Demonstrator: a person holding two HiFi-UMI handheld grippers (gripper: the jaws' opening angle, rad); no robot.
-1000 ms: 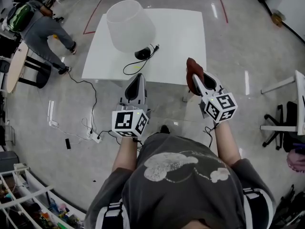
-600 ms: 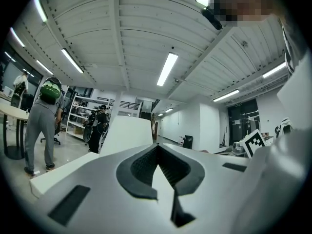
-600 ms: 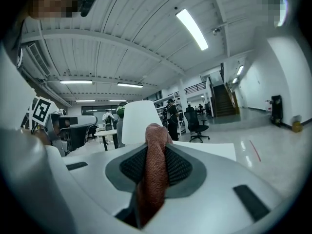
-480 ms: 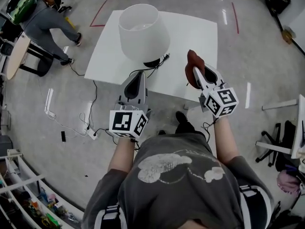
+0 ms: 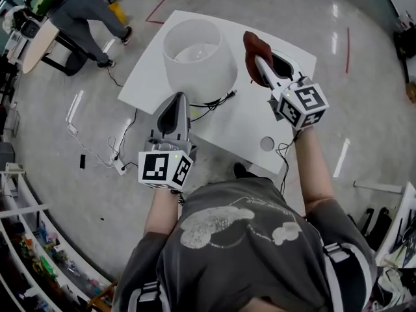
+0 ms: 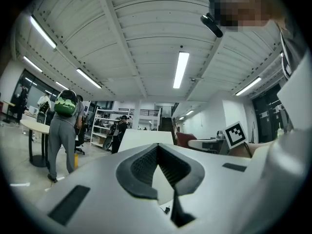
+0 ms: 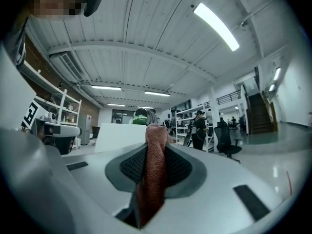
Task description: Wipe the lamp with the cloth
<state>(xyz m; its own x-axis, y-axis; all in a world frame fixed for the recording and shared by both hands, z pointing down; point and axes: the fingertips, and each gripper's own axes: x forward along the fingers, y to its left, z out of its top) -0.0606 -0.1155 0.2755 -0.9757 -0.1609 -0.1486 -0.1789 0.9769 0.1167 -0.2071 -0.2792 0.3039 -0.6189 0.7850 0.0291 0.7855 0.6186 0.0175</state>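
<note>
Right gripper [image 5: 261, 68] clamps cloth [image 5: 252, 44] beside lamp [image 5: 195, 60]; left gripper [image 5: 177, 103] pinched shut, seemingly empty. Hard swipe may tip unbraced lamp.

Open lab hall: polished grey floor [image 5: 364, 96], metal shelving racks [image 6: 101, 126], ceiling strip lights [image 6: 181, 69], swivel chair [image 7: 225, 139].

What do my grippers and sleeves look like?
The left gripper and right gripper are light grey tapered shells, black ribbed pads inside the jaws, a white cube with black square markers at each rear. The person wears a dark grey short-sleeved T-shirt with a pale print.
</note>
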